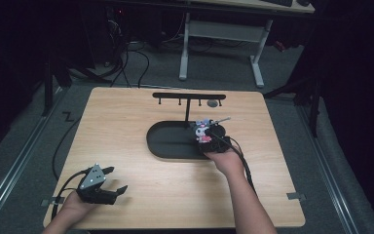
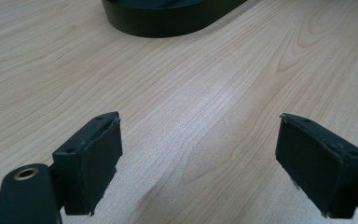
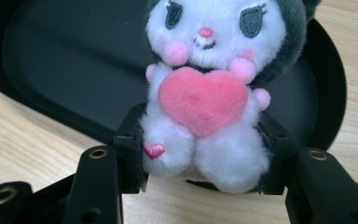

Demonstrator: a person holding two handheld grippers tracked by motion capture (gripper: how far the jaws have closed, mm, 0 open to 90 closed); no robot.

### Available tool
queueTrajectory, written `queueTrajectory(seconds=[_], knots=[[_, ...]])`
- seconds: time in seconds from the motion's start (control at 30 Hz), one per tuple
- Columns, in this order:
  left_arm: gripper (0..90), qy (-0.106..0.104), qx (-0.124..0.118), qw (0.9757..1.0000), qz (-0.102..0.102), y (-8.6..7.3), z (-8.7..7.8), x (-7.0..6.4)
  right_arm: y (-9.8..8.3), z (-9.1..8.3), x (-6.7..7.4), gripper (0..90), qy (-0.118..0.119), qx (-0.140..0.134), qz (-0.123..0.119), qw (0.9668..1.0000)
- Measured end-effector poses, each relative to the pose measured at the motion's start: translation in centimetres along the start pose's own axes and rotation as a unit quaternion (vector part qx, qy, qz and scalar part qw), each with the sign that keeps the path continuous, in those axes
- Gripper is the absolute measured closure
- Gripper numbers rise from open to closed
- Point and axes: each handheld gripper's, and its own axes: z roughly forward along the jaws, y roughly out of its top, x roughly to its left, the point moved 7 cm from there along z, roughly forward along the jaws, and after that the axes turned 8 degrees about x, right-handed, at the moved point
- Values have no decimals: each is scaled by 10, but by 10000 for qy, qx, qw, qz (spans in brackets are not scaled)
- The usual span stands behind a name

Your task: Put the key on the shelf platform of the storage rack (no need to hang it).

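A small plush toy (image 3: pixel 207 93), white with a dark grey hood and a pink heart on its chest, sits upright between the jaws of my right gripper (image 3: pixel 205 161), which is shut on its lower body. In the high view the plush toy (image 1: pixel 203 130) is held over the right end of the black oval tray (image 1: pixel 168 141), with the right gripper (image 1: pixel 213 141) just behind it. My left gripper (image 1: pixel 113 180) rests near the table's front left, open, nothing between its pads (image 2: pixel 91 158).
A black hanger rack (image 1: pixel 189 97) with several small hooks stands upright at the back of the tray. Behind the wooden table (image 1: pixel 126 122) are cables on the floor and a white desk frame (image 1: pixel 221 36).
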Motion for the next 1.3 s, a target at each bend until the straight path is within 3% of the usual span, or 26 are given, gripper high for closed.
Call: queueTrajectory(seconds=[0.3, 0.4, 0.83, 1.3], knots=[[154, -3, -3, 10000, 2, 0, 0, 0, 6, 8, -6, 475, -5, -46, 140, 9999], [154, -5, -3, 10000, 0, 0, 0, 0, 4, 12, -7, 475, -44, 56, 115, 9999], [154, -5, -2, 10000, 4, 0, 0, 0, -12, 12, -1, 472, 183, 329, 72, 9993], [155, -5, 3, 10000, 2, 0, 0, 0, -6, 31, 3, 456, 168, 493, 89, 9986]])
